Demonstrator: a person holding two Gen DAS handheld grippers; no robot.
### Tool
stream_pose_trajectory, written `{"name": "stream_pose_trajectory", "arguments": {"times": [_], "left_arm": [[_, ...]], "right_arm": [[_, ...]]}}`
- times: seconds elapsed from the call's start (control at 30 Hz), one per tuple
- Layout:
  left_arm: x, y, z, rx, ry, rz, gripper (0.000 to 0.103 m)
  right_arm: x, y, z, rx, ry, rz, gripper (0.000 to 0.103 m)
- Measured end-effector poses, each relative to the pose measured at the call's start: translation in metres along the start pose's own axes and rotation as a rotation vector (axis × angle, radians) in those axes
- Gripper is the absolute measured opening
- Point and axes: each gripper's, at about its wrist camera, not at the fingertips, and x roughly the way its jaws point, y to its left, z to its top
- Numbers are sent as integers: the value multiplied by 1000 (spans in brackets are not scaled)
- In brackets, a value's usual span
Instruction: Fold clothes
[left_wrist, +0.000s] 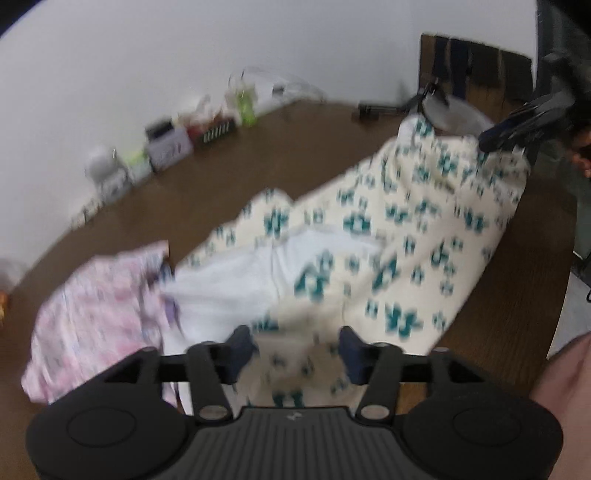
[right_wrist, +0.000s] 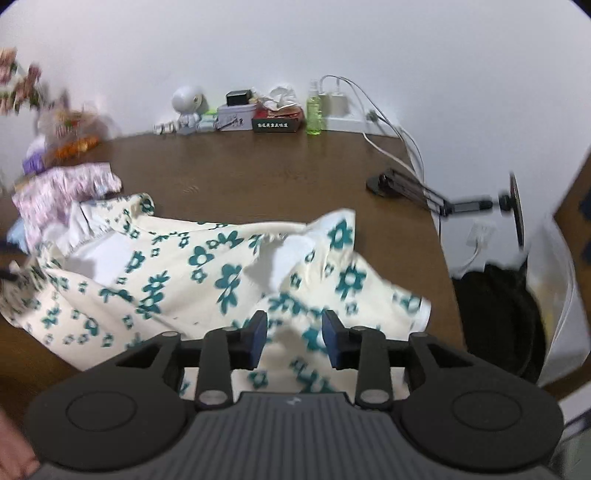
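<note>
A cream garment with teal flowers (left_wrist: 388, 240) lies crumpled across the brown table (left_wrist: 258, 155), with its white lining (left_wrist: 236, 280) showing. My left gripper (left_wrist: 295, 350) hovers over the garment's near end, jaws apart, with the cloth lying below them. In the right wrist view the same garment (right_wrist: 192, 273) spreads out to the left. My right gripper (right_wrist: 295, 339) stands open over its right end, and no cloth is pinched between the pads. The right gripper (left_wrist: 517, 125) also shows at the garment's far end in the left wrist view.
A pink and lilac patterned garment (left_wrist: 96, 317) lies beside the flowered one. A white figurine (right_wrist: 188, 105), boxes (right_wrist: 277, 120), a green bottle (right_wrist: 314, 110) and cables (right_wrist: 376, 118) line the wall. A black lamp arm (right_wrist: 413, 188) sits at the table's right corner, a bin (right_wrist: 498, 317) beyond the edge.
</note>
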Motion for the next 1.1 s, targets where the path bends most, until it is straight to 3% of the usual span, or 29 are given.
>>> {"name": "stream_pose_trajectory", "arguments": {"times": [0.03, 0.1, 0.23, 0.27, 0.3, 0.37, 0.4, 0.43, 0.5, 0.63, 0.83, 0.87, 0.97, 1.03, 1.07, 1.1], "left_arm": [[1, 0, 7, 17, -13, -1, 75], [11, -2, 17, 64, -23, -36, 86], [45, -1, 28, 85, 19, -130, 86], [54, 0, 30, 81, 32, -145, 85], [62, 2, 29, 79, 42, -156, 82], [74, 6, 27, 59, 65, -190, 55], [78, 7, 25, 43, 77, -210, 24], [83, 9, 23, 27, 88, -231, 8], [84, 8, 19, 12, 87, -233, 6], [71, 8, 9, -30, 57, -227, 6], [71, 9, -3, -80, 47, -205, 8], [70, 9, -3, -80, 43, -199, 10], [67, 8, -3, -69, 30, -166, 29], [63, 10, -3, -66, 19, -153, 47], [62, 12, -3, -72, 12, -158, 47], [60, 14, -4, -78, 5, -162, 48]], "right_arm": [[6, -1, 5, -14, 14, 1, 40], [21, -6, 10, -1, 55, 35, 51], [42, -8, 12, 31, 113, 104, 50], [44, -7, 11, 30, 122, 103, 47], [47, -7, 10, 30, 130, 101, 30], [48, -9, 8, 46, 129, 101, 3], [46, -10, 8, 58, 122, 101, 3], [44, -13, 8, 71, 113, 100, 3], [37, -18, 12, 98, 75, 95, 2], [30, -30, 19, 154, 27, 92, 2], [62, -37, 10, 191, 61, 37, 1], [64, -36, 8, 197, 59, 34, 1], [65, -36, 3, 216, 42, 31, 1], [57, -37, 2, 234, 19, 43, 5], [52, -38, 1, 241, 9, 50, 14], [47, -39, 1, 242, 2, 59, 34]]}}
